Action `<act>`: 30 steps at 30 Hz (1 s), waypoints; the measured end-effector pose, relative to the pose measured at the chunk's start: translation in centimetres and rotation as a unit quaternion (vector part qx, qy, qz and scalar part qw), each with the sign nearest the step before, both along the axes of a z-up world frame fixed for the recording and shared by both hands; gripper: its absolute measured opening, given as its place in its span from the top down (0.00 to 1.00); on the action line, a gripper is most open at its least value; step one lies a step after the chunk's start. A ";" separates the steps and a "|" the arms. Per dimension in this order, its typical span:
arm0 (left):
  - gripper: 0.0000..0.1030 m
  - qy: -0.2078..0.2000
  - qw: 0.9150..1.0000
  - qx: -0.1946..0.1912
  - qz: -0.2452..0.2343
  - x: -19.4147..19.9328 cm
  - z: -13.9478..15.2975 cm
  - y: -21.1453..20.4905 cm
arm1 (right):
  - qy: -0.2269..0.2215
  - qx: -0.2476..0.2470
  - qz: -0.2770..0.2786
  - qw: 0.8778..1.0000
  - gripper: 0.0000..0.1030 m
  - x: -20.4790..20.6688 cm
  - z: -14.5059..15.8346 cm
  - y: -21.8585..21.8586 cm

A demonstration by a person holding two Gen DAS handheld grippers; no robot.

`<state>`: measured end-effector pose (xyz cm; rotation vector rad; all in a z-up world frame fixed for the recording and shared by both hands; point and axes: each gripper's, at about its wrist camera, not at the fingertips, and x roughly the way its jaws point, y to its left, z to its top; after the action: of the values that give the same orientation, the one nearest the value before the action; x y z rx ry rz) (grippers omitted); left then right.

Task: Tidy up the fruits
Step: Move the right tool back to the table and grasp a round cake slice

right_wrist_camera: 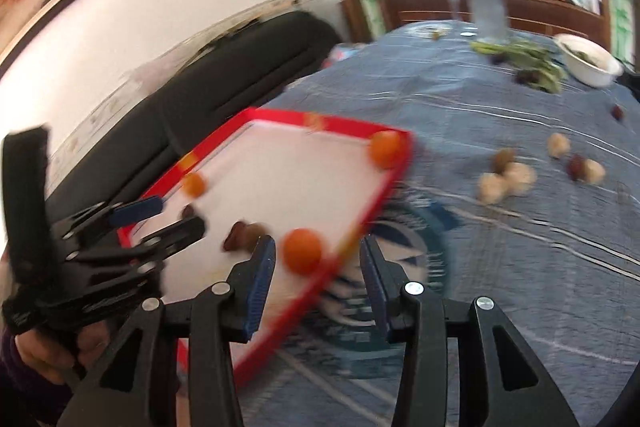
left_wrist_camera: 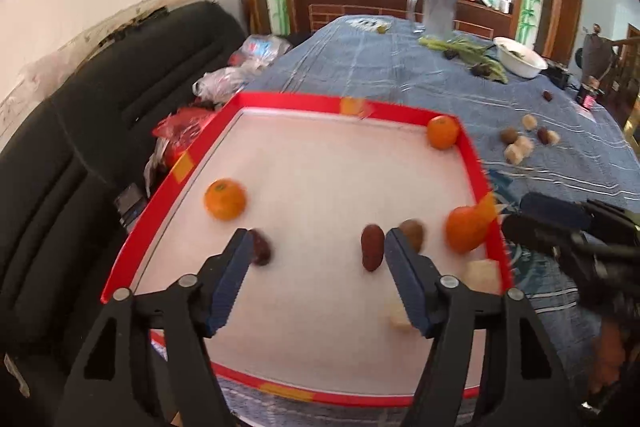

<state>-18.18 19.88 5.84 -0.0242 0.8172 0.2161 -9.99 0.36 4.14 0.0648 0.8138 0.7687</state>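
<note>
A red-rimmed white tray [left_wrist_camera: 280,99] lies on the blue tablecloth; it also shows in the right wrist view [right_wrist_camera: 280,117]. It holds three oranges [left_wrist_camera: 225,199] [left_wrist_camera: 442,132] [left_wrist_camera: 464,230], two dark red dates [left_wrist_camera: 372,247] [left_wrist_camera: 262,247], a kiwi [left_wrist_camera: 413,233] and pale cubes [left_wrist_camera: 482,273]. My left gripper [left_wrist_camera: 320,247] is open and empty above the tray's near half. My right gripper [right_wrist_camera: 318,257] is open and empty over the tray's right rim, near an orange [right_wrist_camera: 302,251]. More pale cubes [right_wrist_camera: 506,181], a kiwi [right_wrist_camera: 503,159] and dates [right_wrist_camera: 576,167] lie loose on the cloth.
A black sofa [left_wrist_camera: 100,131] with plastic bags [left_wrist_camera: 224,81] runs along the left. At the table's far end stand a glass jug [left_wrist_camera: 438,9], green vegetables [left_wrist_camera: 468,53] and a white bowl [left_wrist_camera: 520,57]. The right gripper appears at the left wrist view's right edge [left_wrist_camera: 560,227].
</note>
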 end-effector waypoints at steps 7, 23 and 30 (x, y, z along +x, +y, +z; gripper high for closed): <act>0.27 -0.005 0.997 0.000 -0.071 1.3 0.8 -5.3 | 0.012 0.000 -0.069 0.998 0.58 2.4 -0.6 -5.3; 0.26 0.016 0.988 -0.004 -0.152 3.9 0.4 -12.1 | 0.052 -0.028 -0.137 0.989 0.62 11.5 -2.2 -6.9; 0.26 0.033 0.989 0.002 -0.147 5.3 0.0 -12.8 | 0.050 -0.056 -0.119 0.990 0.76 12.2 -3.5 -5.9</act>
<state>-12.93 7.04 5.83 0.1072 0.8759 -0.0612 2.18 -5.56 0.62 0.0978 0.9246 0.4960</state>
